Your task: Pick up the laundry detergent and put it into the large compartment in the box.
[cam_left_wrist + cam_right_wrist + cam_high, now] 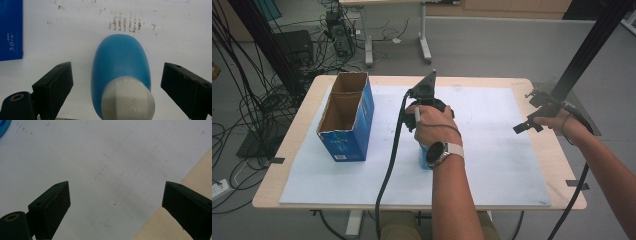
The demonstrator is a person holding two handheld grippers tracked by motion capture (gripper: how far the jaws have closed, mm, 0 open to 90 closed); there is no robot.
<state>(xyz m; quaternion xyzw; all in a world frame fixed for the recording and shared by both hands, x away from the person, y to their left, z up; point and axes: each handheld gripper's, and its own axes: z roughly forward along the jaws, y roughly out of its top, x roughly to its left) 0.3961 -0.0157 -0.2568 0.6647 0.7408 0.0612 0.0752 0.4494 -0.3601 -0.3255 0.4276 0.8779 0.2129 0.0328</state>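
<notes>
Left gripper (pixel 428 100): black body, grey three-cornered plate on top, thick black cable trailing off the table's near edge; two black jaws with small screw holes and a brass-ringed hole. Right gripper (pixel 532 122): black, black cable. Left wrist: dark-faced watch (pixel 435 152), pale strap.

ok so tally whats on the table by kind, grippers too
blue bottle with a white cap, standing between open jaws: 1
blue cardboard box, open top, two compartments: 1
white mat: 1
grippers, left gripper and right gripper: 2
total: 5
</notes>
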